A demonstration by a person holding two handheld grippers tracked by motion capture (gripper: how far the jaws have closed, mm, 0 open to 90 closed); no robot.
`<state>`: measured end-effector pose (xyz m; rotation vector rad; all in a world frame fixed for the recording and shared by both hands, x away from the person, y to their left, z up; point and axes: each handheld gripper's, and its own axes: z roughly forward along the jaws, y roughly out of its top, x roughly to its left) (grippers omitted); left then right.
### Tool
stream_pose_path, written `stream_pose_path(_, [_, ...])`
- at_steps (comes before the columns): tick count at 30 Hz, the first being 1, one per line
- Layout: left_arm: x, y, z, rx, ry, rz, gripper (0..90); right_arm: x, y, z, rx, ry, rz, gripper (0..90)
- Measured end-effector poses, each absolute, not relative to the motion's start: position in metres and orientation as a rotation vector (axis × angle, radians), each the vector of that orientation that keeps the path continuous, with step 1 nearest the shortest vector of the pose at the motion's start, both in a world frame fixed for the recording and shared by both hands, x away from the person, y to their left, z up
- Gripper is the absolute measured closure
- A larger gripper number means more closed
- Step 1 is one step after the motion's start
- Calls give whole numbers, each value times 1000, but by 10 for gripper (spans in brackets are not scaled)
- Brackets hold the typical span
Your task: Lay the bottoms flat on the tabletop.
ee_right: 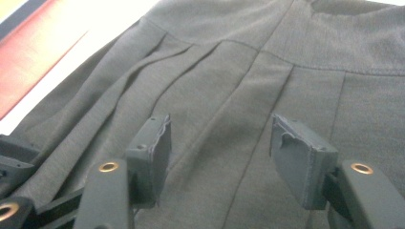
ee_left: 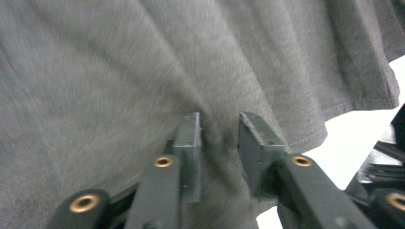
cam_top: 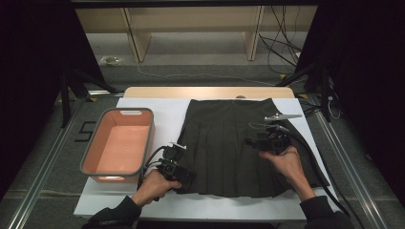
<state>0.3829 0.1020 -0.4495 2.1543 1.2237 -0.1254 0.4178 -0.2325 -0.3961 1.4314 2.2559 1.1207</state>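
Dark grey pleated fabric, a skirt (cam_top: 239, 143), lies spread flat on the white-covered counter (cam_top: 167, 107), waistband toward the far edge and hem toward the person, with no fold yet made in it. The left gripper (cam_top: 177, 160) sits at the skirt's near left side, close to the hem corner; in the left gripper view its jaws stand narrowly apart with a ridge of cloth bunched between them, though whether they are pinching it firmly cannot be told. The right gripper (cam_top: 270, 138) hovers over the skirt's right half, and in the right gripper view its jaws stand wide apart above the pleats, holding nothing. An empty salmon-coloured bin (cam_top: 143, 121) with a grey rim waits just left of the skirt, touching nothing of it. Judged from how things lie, the work is at its very start: the garment is laid out and smoothed, one side is being taken up, and all the folding, and any move of the skirt toward the bin, is left to do.
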Motion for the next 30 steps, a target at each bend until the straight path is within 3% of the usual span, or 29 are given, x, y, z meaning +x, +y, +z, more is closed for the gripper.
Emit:
stream_pose_path(9, [393, 124, -436, 2118, 1311, 82, 450, 416, -225, -390, 1408, 2253, 1130, 345])
stream_pose_path(18, [401, 132, -442, 2105, 1422, 134, 299, 413, -211, -387, 1361, 2279, 1136, 323])
stream_pose_path(30, [407, 126, -458, 2120, 1537, 136, 186, 416, -199, -383, 1330, 2295, 1161, 304])
